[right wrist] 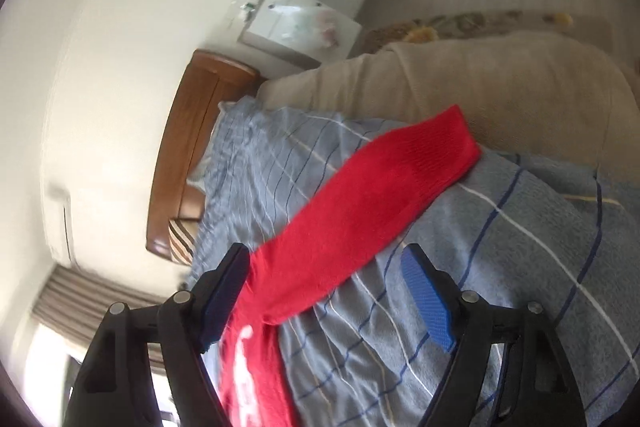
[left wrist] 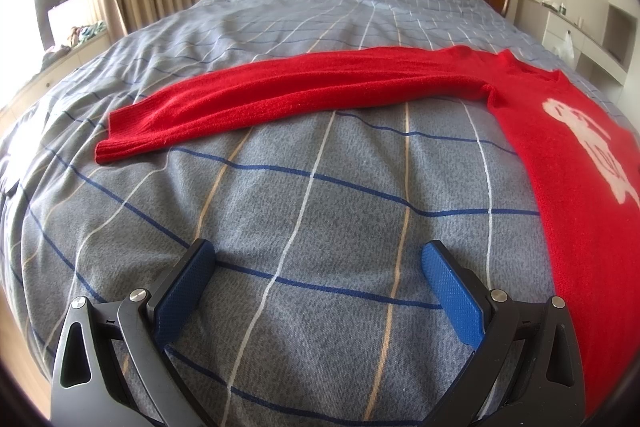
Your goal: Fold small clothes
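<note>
On the left, the left claw (left wrist: 318,267) is seen with its blue-padded jaws spread wide, holding nothing, above bare grey-blue checked bed cover (left wrist: 280,195). The red knitted sweater with a white figure on its chest (left wrist: 576,163) is spread flat on the bed. Its one long sleeve (left wrist: 280,95) is stretched out ahead of this claw, its long axis running across the view from the ribbed cuff (left wrist: 108,147) at far left to the shoulder at right; the body lies to the claw's right and runs down past the right jaw. Cuff and claw are well apart.

On the right, the right claw (right wrist: 324,287) is likewise wide and grips nothing. In this tilted, blurred view the other sleeve (right wrist: 360,211) runs diagonally away from the claw toward its cuff (right wrist: 444,147) near the bed's edge, and its shoulder end appears to lie between the jaws, close to the left pad. Contact cannot be judged.

The right claw is judged nearer to cloth; a fold would likely begin by bringing a sleeve across the body.
</note>
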Action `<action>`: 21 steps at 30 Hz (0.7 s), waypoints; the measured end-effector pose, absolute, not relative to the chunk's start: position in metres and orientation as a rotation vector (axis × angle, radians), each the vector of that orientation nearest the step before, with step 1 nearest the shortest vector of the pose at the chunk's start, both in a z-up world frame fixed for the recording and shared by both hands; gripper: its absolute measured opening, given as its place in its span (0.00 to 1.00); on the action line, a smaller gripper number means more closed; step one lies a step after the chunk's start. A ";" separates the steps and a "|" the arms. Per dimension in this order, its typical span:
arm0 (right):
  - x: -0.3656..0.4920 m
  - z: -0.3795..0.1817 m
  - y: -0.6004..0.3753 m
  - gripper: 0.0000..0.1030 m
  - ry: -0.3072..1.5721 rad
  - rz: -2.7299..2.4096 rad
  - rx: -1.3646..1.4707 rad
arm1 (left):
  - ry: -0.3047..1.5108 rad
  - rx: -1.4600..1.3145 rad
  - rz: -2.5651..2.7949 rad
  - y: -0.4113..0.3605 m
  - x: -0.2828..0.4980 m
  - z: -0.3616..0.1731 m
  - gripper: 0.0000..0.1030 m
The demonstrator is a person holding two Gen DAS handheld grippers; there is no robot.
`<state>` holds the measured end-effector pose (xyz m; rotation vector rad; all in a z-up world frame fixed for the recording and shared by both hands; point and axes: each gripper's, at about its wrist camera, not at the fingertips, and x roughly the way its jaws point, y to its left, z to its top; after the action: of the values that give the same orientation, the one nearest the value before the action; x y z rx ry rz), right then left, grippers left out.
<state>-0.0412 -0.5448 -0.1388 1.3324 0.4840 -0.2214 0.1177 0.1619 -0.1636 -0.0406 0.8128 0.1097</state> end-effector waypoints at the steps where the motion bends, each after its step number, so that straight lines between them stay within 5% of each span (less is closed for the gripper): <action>1: -0.039 -0.144 -0.549 0.74 0.501 -0.238 1.361 | 0.812 -0.040 0.111 0.162 0.118 -0.163 1.00; 17: -0.011 -0.180 -0.610 0.57 0.421 -0.341 1.435 | 0.808 -0.037 0.113 0.161 0.117 -0.161 1.00; 20: -0.004 -0.186 -0.609 0.34 0.469 -0.352 1.411 | 0.806 -0.036 0.115 0.162 0.117 -0.159 1.00; 21: -0.002 -0.188 -0.610 0.16 0.501 -0.364 1.391 | 0.804 -0.036 0.116 0.162 0.118 -0.159 1.00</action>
<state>-0.0023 -0.6104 -0.1881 1.3908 0.5013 -0.3641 0.1176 0.1618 -0.1588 -0.0357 0.8044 0.1162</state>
